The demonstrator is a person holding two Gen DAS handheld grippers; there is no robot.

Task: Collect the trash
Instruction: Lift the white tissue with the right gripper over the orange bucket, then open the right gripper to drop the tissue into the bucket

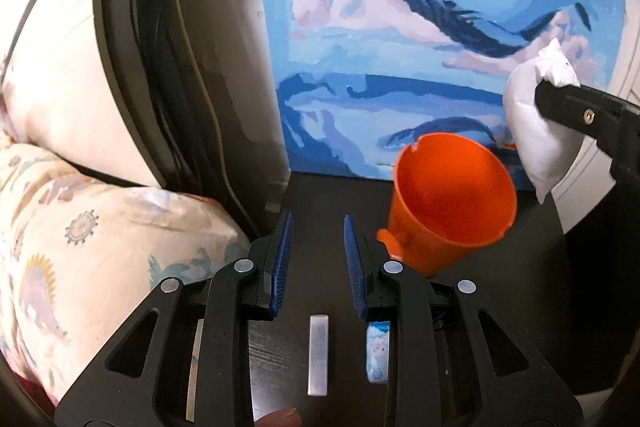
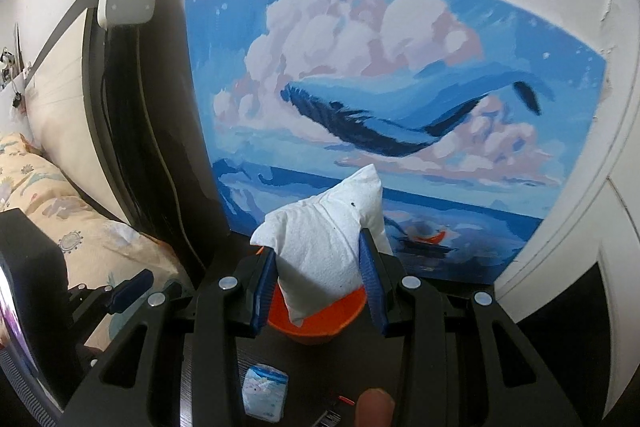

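Note:
An orange bucket [image 1: 452,203] stands on the dark table [image 1: 320,195] in front of a whale painting. My right gripper [image 2: 320,267] is shut on a crumpled white tissue [image 2: 320,247] and holds it above the bucket [image 2: 316,323]. From the left wrist view the tissue [image 1: 532,131] hangs up and right of the bucket, with the right gripper [image 1: 560,95] pinching it. My left gripper [image 1: 316,247] is open and empty, low over the table just left of the bucket. A small blue-white tissue packet [image 2: 264,391] lies on the table; it also shows in the left wrist view [image 1: 378,355].
The whale painting [image 1: 420,39] leans against the wall behind the table. A patterned pillow [image 1: 80,247] and bed headboard with black cables [image 1: 168,67] lie to the left. A white wall [image 2: 580,207] rises on the right. A silver bar [image 1: 318,355] lies on the table.

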